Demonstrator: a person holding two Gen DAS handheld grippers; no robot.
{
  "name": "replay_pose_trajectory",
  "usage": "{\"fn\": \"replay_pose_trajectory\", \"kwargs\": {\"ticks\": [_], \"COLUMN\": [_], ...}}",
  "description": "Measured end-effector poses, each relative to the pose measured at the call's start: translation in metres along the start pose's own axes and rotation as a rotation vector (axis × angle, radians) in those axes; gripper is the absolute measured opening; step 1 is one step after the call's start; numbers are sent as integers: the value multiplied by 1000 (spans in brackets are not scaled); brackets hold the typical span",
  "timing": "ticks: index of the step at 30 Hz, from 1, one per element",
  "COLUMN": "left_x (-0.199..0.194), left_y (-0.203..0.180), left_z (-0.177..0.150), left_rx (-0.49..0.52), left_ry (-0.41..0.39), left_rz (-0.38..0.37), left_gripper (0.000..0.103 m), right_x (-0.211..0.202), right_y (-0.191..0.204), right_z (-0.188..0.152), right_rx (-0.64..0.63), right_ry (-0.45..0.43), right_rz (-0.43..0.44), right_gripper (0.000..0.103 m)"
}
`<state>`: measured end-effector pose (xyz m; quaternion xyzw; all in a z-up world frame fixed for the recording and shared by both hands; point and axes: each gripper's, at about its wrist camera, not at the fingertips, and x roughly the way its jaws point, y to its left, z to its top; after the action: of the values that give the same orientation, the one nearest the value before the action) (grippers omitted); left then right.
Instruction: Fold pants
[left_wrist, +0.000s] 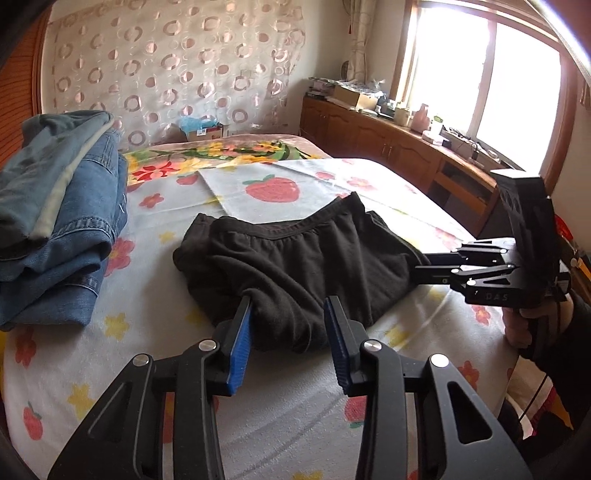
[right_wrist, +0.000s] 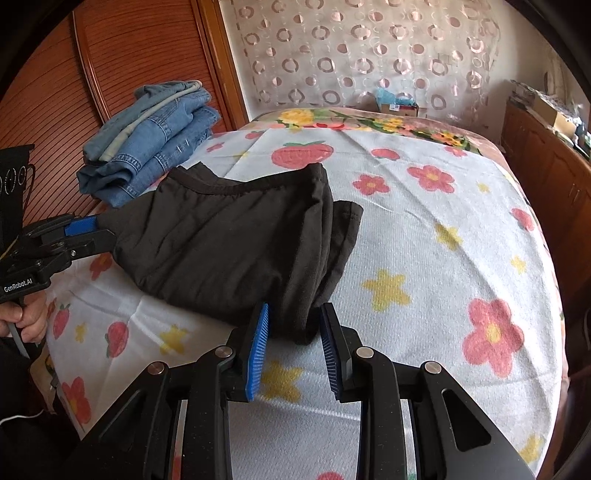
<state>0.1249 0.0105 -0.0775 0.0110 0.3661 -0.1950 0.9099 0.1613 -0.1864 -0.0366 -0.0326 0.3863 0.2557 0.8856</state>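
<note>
Black pants (left_wrist: 295, 258) lie bunched on the flowered bed sheet (left_wrist: 280, 413), waistband on the far side. My left gripper (left_wrist: 290, 314) has the near edge of the cloth filling the gap between its blue pads (left_wrist: 242, 339). In the right wrist view the left gripper (right_wrist: 101, 229) clamps a corner of the pants (right_wrist: 221, 240) at the left. My right gripper (right_wrist: 295, 321) is shut on the near folded end of the pants. From the left wrist view the right gripper (left_wrist: 424, 267) bites the right edge of the cloth.
A stack of folded blue jeans (left_wrist: 55, 229) (right_wrist: 147, 147) sits on the bed at the far left. A wooden cabinet (left_wrist: 388, 144) with clutter runs under the window on the right. A hand (left_wrist: 517, 325) (right_wrist: 26, 317) holds each gripper's handle.
</note>
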Motion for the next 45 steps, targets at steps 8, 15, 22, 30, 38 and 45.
{"fn": "replay_pose_trajectory", "kwargs": {"ticks": [8, 15, 22, 30, 38, 45], "left_x": [-17, -50, -58, -66, -71, -69], "left_y": [6, -7, -13, -15, -9, 0], "left_z": [-5, -16, -48, -61, -60, -52], "left_rx": [-45, -35, -48, -62, -63, -73], "left_ry": [-21, -25, 29, 45, 54, 49], "left_rz": [62, 62, 37, 26, 44, 86], "left_gripper": [11, 11, 11, 11, 11, 28], "right_x": [-3, -43, -61, -65, -65, -75], "right_y": [4, 16, 22, 16, 25, 23], "right_z": [1, -4, -38, -52, -53, -54], "right_rx": [-24, -52, -55, -38, -42, -20], "right_ry": [-8, -88, -64, -39, -35, -51], "right_rz": [-7, 5, 29, 46, 48, 40], "right_gripper": [10, 8, 8, 8, 8, 12]}}
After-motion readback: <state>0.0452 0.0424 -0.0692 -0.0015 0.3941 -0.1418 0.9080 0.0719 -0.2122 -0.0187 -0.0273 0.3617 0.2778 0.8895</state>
